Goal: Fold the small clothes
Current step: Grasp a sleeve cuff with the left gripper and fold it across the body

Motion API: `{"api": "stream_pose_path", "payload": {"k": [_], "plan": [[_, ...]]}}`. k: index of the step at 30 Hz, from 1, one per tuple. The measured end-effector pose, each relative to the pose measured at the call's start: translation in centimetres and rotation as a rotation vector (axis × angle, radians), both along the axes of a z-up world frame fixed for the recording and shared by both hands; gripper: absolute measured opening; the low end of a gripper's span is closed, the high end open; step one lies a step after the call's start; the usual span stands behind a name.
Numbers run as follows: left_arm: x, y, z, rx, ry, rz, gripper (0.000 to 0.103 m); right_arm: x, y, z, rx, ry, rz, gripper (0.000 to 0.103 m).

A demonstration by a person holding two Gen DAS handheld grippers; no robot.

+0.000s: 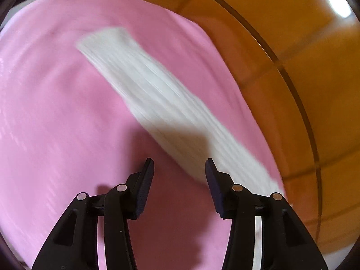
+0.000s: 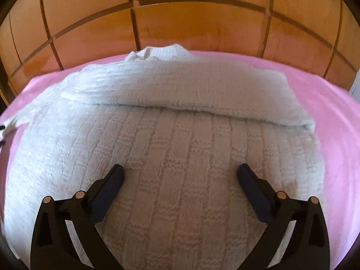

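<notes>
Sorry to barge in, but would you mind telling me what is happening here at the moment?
A person with a gripper in each hand is folding a white knit sweater on a pink sheet. One sleeve already lies folded across the body. The right gripper hovers open over the sweater's body, holding nothing. The left gripper is open too, above the other sleeve, which lies stretched out, blurred in that view.

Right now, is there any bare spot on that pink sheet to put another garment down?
Yes. In the left view, the pink sheet lies bare to the left of the white sleeve. In the right view, a bare strip runs to the right of the white sweater. The middle is crowded: the sweater fills it.
</notes>
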State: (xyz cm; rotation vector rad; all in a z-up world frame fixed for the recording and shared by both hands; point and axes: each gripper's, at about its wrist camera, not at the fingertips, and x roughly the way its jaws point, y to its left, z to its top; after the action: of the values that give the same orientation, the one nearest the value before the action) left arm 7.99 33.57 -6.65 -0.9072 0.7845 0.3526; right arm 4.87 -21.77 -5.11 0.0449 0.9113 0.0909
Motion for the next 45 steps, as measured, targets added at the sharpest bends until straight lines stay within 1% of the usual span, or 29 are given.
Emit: {"api": "stream_pose_path", "payload": {"k": [2,6,7,8,9,10,11,12,14,18,21,24,26,27,32,34,35,36,37,39,42,45], "plan": [[0.0,2.4,-0.1,-0.035,-0.012,0.072,0.046,-0.1,0.3,-0.1,-0.016,-0.010,-0.002,0.101],[0.9,5.9,-0.6,-0.067,-0.018,0.136,0.046,-0.5,0.5,-0.1,-0.027,-0.028,0.000,0.101],[1.5,6.5,-0.7,-0.071,-0.022,0.136,0.037,-0.5,0.6,-0.1,-0.028,-0.029,0.000,0.101],[2.1,7.1,-0.9,-0.061,-0.003,0.147,0.027,-0.5,0.6,-0.1,-0.030,-0.029,0.000,0.101],[2.4,7.3,-1.0,-0.064,0.012,0.152,0.010,-0.5,0.6,-0.1,-0.032,-0.029,0.000,0.101],[2.8,7.6,-1.3,-0.094,0.008,0.151,0.008,-0.4,0.6,-0.1,-0.034,-0.029,0.000,0.101],[3.0,7.6,-1.1,-0.102,0.003,0.152,0.007,-0.4,0.7,-0.1,-0.036,-0.029,0.000,0.101],[3.1,7.3,-0.8,-0.091,-0.005,0.146,0.006,-0.4,0.7,-0.1,-0.036,-0.029,0.001,0.101],[3.1,6.7,0.8,-0.043,-0.036,0.096,0.006,-0.4,0.8,-0.1,-0.037,-0.031,0.000,0.101],[3.0,2.8,3.5,0.042,-0.080,-0.037,0.006,-0.4,0.7,-0.2,-0.034,-0.033,0.000,0.101],[3.5,-2.2,5.0,0.088,-0.108,-0.161,0.006,-0.4,0.6,-0.2,-0.031,-0.034,0.000,0.101],[4.2,-8.2,6.1,0.138,-0.134,-0.305,0.006,-0.4,0.6,-0.2,-0.027,-0.034,0.001,0.101],[5.2,-11.9,6.2,0.152,-0.147,-0.407,0.006,-0.4,0.5,-0.2,-0.024,-0.035,0.001,0.101],[5.5,-14.5,6.2,0.169,-0.148,-0.464,0.006,-0.4,0.5,-0.2,-0.023,-0.036,0.001,0.101],[6.3,-22.4,4.7,0.214,-0.127,-0.654,0.006,-0.4,0.4,-0.1,-0.018,-0.036,0.002,0.101],[5.9,-24.9,3.6,0.236,-0.107,-0.727,0.007,-0.4,0.4,-0.1,-0.016,-0.037,0.003,0.101],[5.7,-25.6,3.1,0.242,-0.096,-0.754,0.007,-0.4,0.4,-0.1,-0.015,-0.037,0.003,0.101],[5.5,-26.2,2.7,0.250,-0.087,-0.771,0.013,-0.4,0.3,-0.1,-0.014,-0.037,0.003,0.101],[5.2,-26.6,2.3,0.252,-0.083,-0.793,0.030,-0.4,0.3,-0.1,-0.012,-0.038,0.003,0.101],[4.2,-26.6,2.1,0.249,-0.101,-0.798,0.046,-0.4,0.3,-0.1,-0.011,-0.038,0.004,0.101],[1.9,-25.6,2.2,0.243,-0.129,-0.785,0.046,-0.3,0.4,-0.1,-0.013,-0.037,0.004,0.101],[-0.4,-24.6,2.2,0.253,-0.134,-0.756,0.046,-0.3,0.5,0.1,-0.022,-0.030,0.003,0.101]]}}
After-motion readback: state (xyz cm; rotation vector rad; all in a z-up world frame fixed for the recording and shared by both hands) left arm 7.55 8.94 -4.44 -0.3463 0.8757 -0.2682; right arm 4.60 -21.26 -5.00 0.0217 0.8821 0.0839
